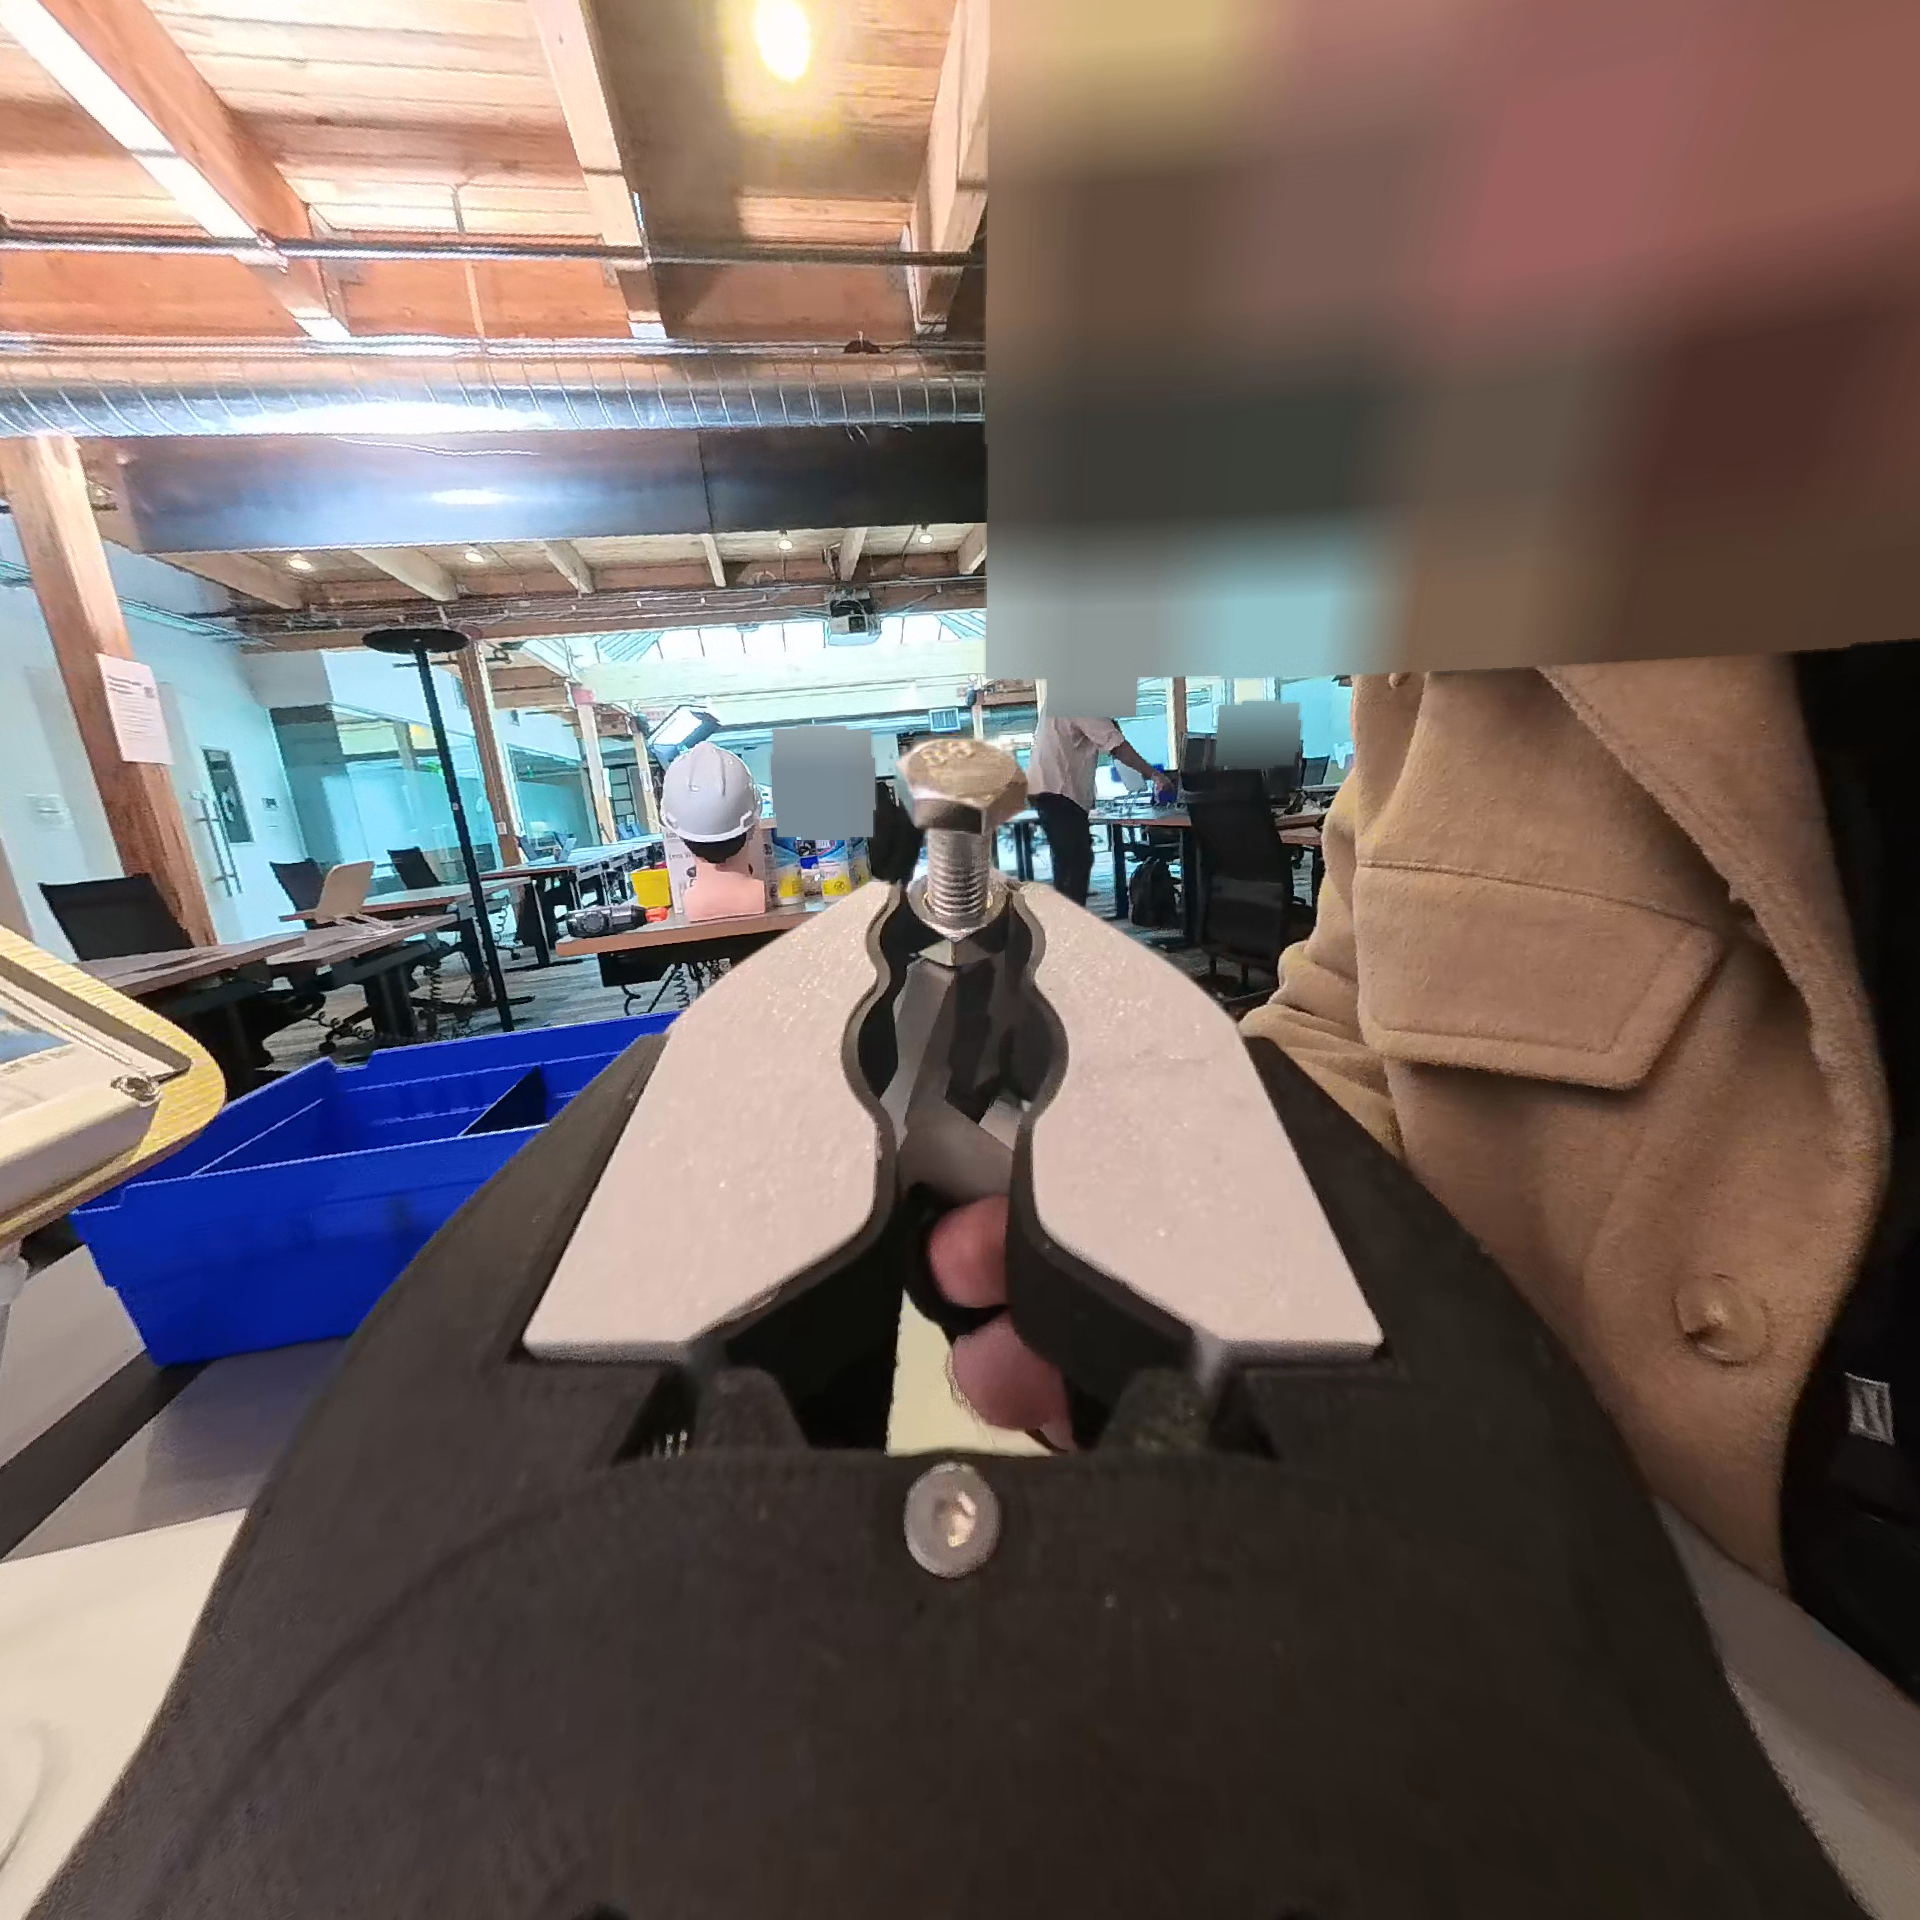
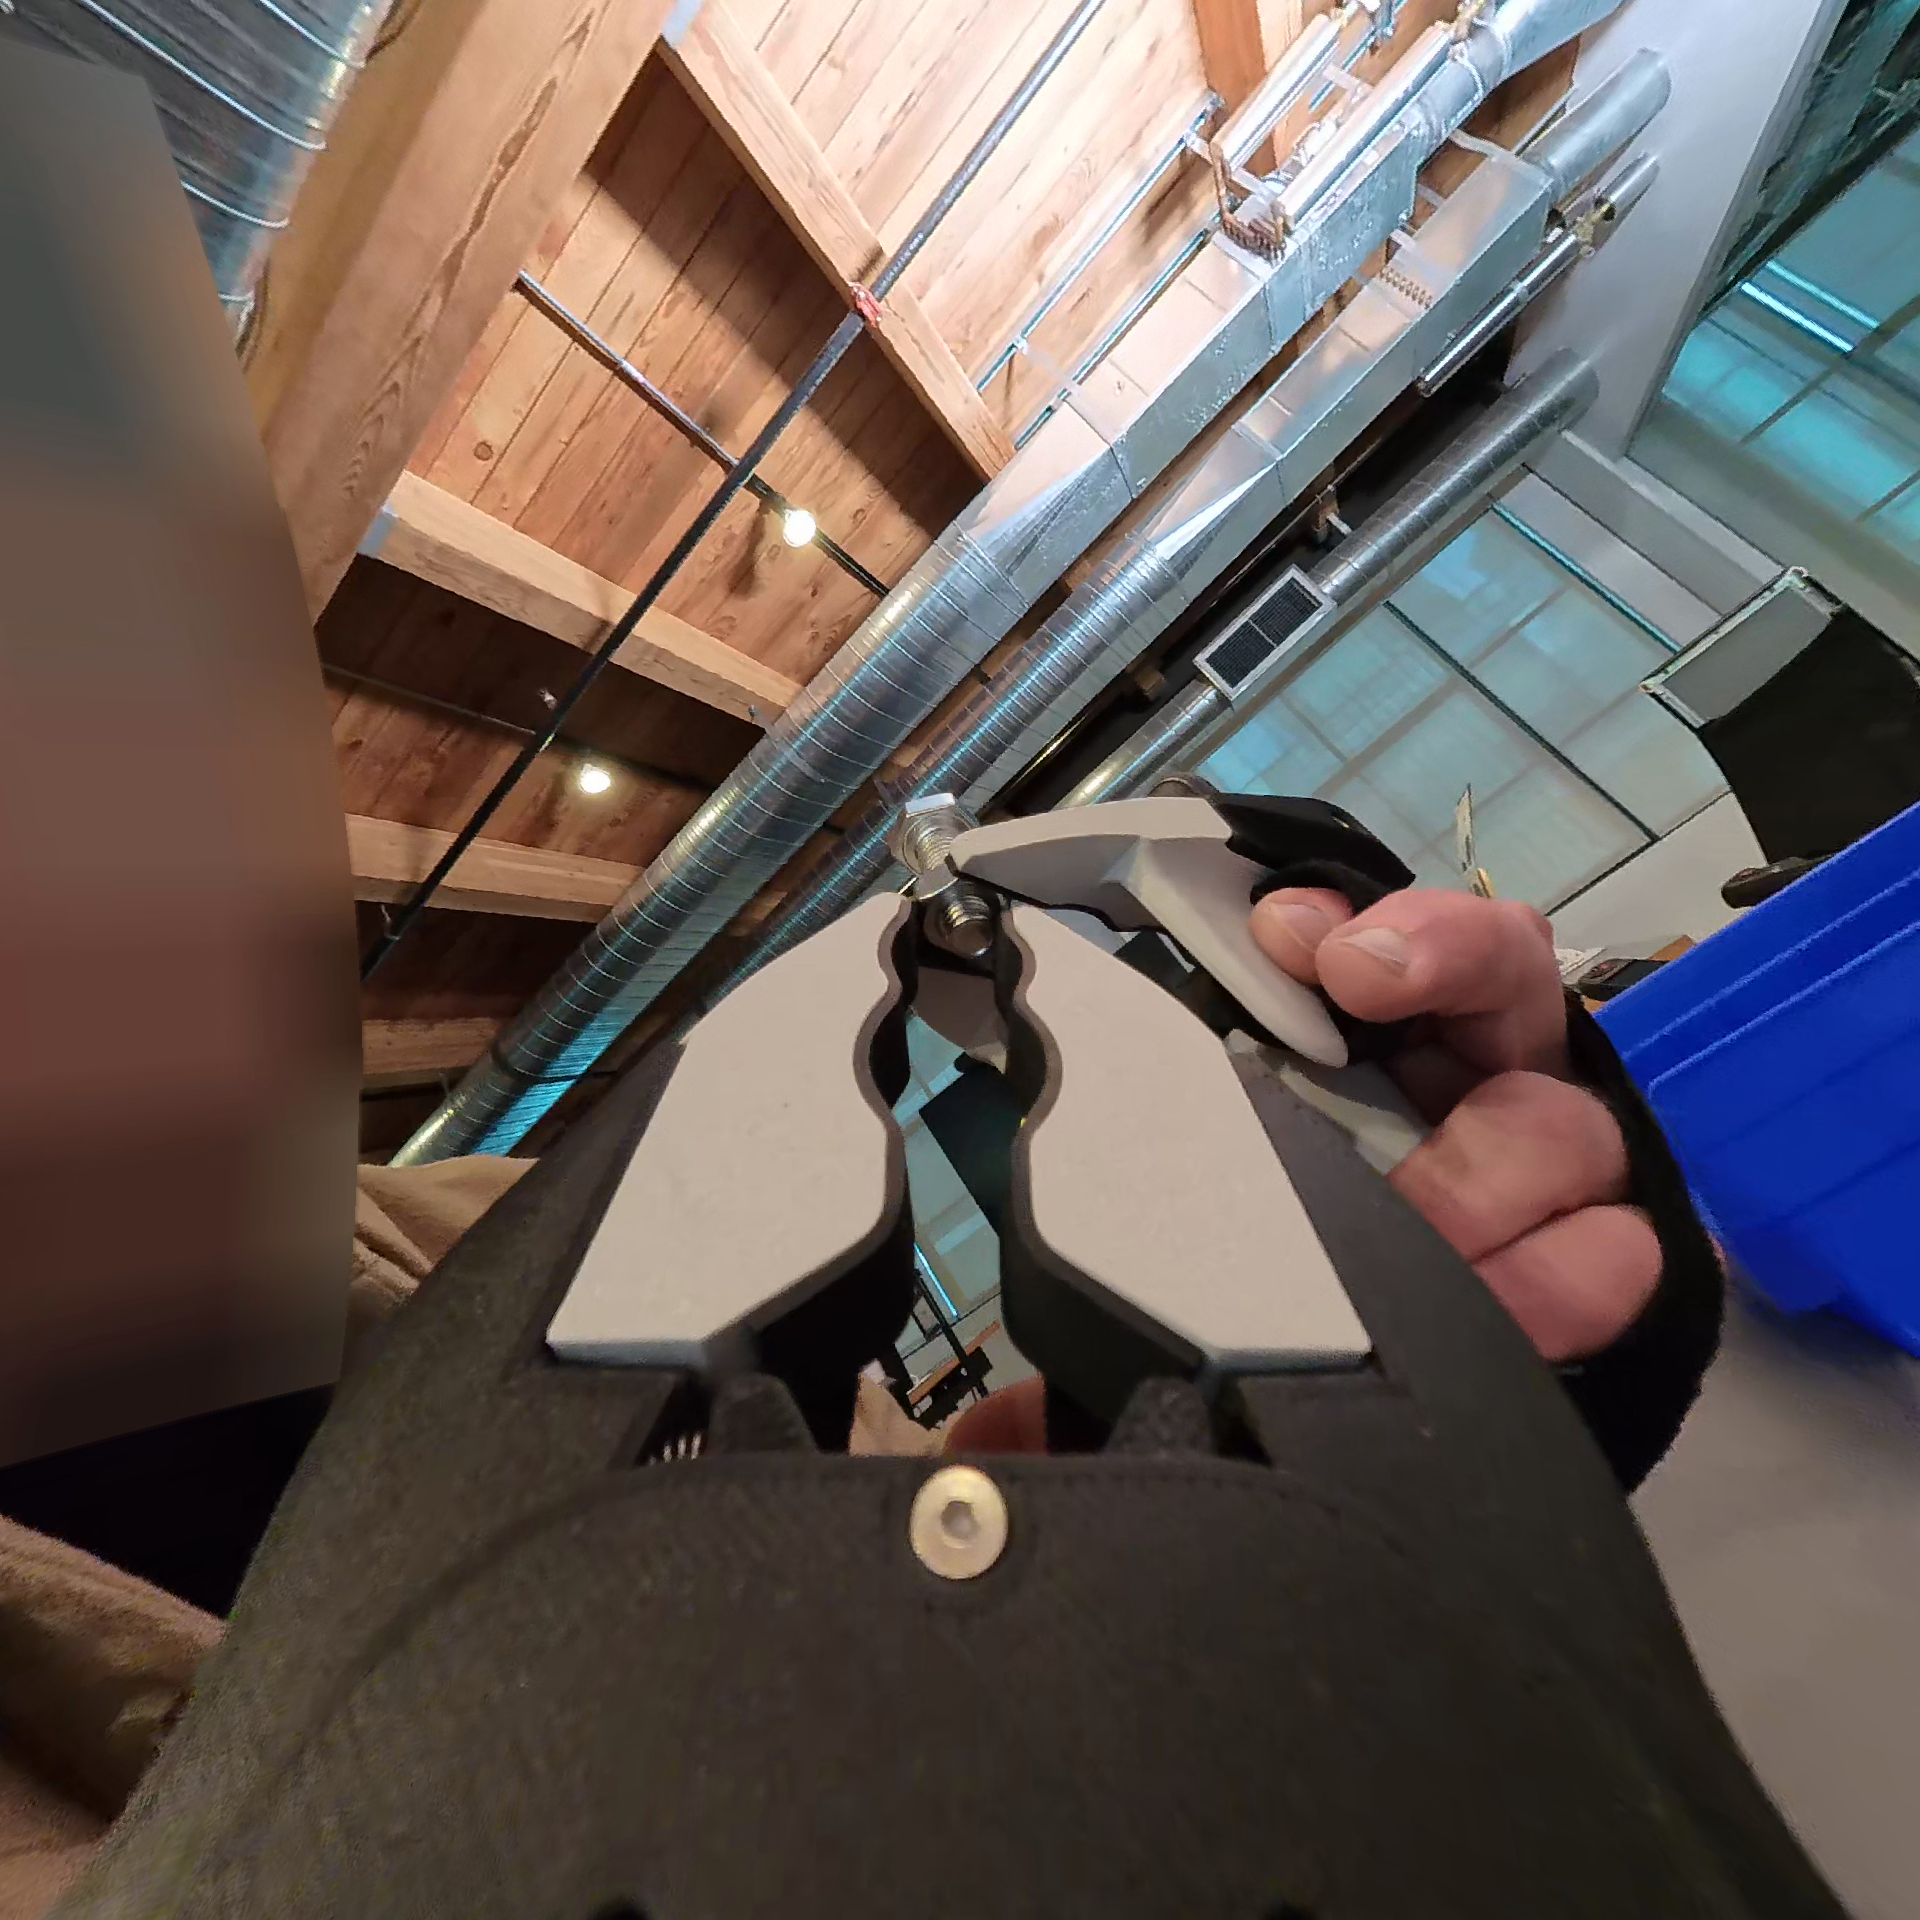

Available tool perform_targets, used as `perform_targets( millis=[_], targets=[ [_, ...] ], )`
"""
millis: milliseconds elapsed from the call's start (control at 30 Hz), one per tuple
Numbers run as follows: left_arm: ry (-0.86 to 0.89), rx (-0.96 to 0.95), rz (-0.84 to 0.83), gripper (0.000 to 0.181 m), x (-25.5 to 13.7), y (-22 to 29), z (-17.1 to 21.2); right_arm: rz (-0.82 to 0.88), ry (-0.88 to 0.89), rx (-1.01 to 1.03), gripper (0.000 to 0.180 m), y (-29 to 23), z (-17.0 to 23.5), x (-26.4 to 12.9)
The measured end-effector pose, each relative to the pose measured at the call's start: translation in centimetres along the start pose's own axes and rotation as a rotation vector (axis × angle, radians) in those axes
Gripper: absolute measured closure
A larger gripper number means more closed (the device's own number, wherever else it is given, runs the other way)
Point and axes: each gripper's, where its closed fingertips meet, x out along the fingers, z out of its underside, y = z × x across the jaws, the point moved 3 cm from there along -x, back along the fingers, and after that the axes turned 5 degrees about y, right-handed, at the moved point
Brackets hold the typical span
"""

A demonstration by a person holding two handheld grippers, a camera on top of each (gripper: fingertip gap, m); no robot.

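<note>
While both grippers meet up in the air, the hex bolt (image 1: 954,831) stands head-up just past the left gripper (image 1: 954,925) tips, threaded shank running down between them. Left gripper looks clamped on the shank, or on the nut (image 1: 951,948) right below the tips; can't tell which carries the grip

From the right wrist view the same bolt (image 2: 928,831) sits just ahead of the right gripper (image 2: 961,920), whose tips are closed around the nut (image 2: 948,891) and the shank end. Left gripper (image 2: 971,854) comes in from the right side there, tip touching the threads, a hand (image 2: 1455,1091) wrapped on its handle

Handling, my read: steel, rigid, dense for its size, not fragile. Smooth hex flats and threads could slip or spin in flat pads; best hold is across the hex flats of the head or nut, or square across the threads

Further out: blue bin (image 1: 312,1195) low and left of the left gripper, on a pale table (image 1: 94,1621); tan jacket (image 1: 1558,1039) close on its right
</note>
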Motion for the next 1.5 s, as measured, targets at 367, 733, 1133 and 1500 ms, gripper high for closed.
perform_targets(
  millis=[367, 733, 1133, 1500],
  targets=[
    [-0.061, 0.03, -0.001, 0.164, -0.1, 0.1, 0.0, 0.0, -0.02, -0.023, 0.166, 0.0, 0.1, -0.2],
    [-0.107, 0.066, -0.043, 0.16, -1.0, -0.2, -0.4, 0.016, -0.041, -0.096, 0.166, -0.3, -0.9, -0.8],
    [-0.36, 0.158, -0.16, 0.148, -1.7, -0.3, 0.4, 0.265, -0.417, -0.693, 0.166, -0.1, -2.2, -4.1],
    [-0.417, 0.156, -0.148, 0.162, -1.3, -0.3, 2.1, 0.288, -0.501, -0.758, 0.166, 0.2, -1.4, -4.2]
  ],
)
